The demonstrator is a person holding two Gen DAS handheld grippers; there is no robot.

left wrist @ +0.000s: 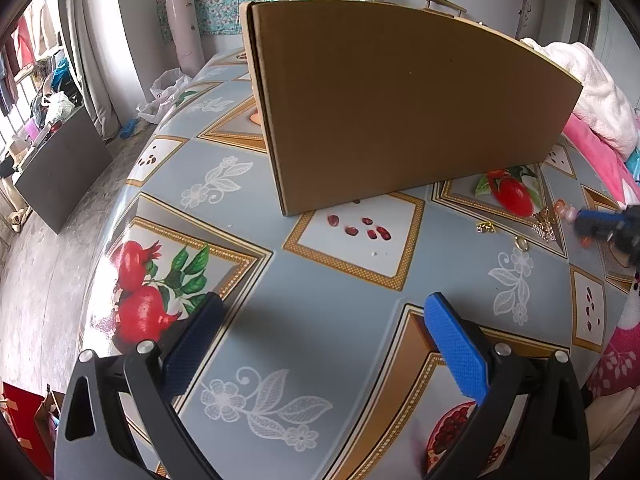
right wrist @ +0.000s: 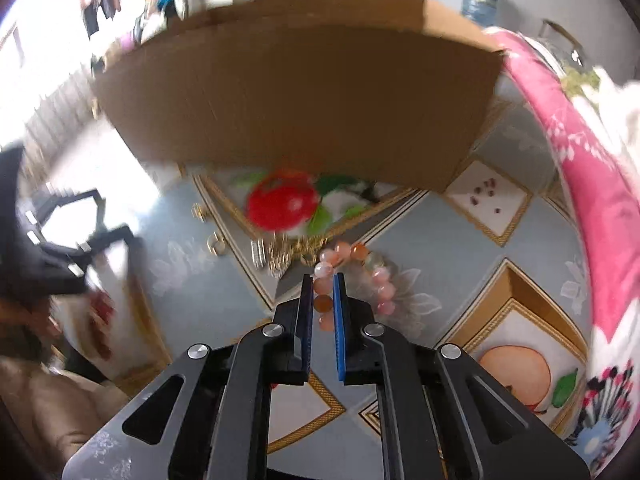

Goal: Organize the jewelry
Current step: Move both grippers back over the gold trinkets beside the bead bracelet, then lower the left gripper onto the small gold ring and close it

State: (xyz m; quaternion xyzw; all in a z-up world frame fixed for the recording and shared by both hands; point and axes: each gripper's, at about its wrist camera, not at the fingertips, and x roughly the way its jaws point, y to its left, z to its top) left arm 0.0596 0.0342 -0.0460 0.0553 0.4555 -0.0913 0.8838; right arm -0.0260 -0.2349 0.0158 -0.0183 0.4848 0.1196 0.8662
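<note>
A bracelet of pink and orange beads (right wrist: 380,280) lies on the patterned tablecloth (right wrist: 432,240), and my right gripper (right wrist: 323,278) is shut on its left side, beads pinched between the blue pads. Just beyond it sit a gold chain pile (right wrist: 288,254), a gold ring (right wrist: 216,244) and a small gold piece (right wrist: 198,211). In the left wrist view the right gripper (left wrist: 592,226) shows blurred at the right edge, beside the chain (left wrist: 544,224), ring (left wrist: 521,244) and gold piece (left wrist: 486,227). My left gripper (left wrist: 323,300) stands wide open over the cloth, with nothing between its fingers.
A large cardboard box (left wrist: 400,100) stands on the table behind the jewelry, its brown wall facing me (right wrist: 300,92). Pink and white blankets (left wrist: 600,92) are heaped along the right side. The table's left edge (left wrist: 120,216) drops to the floor.
</note>
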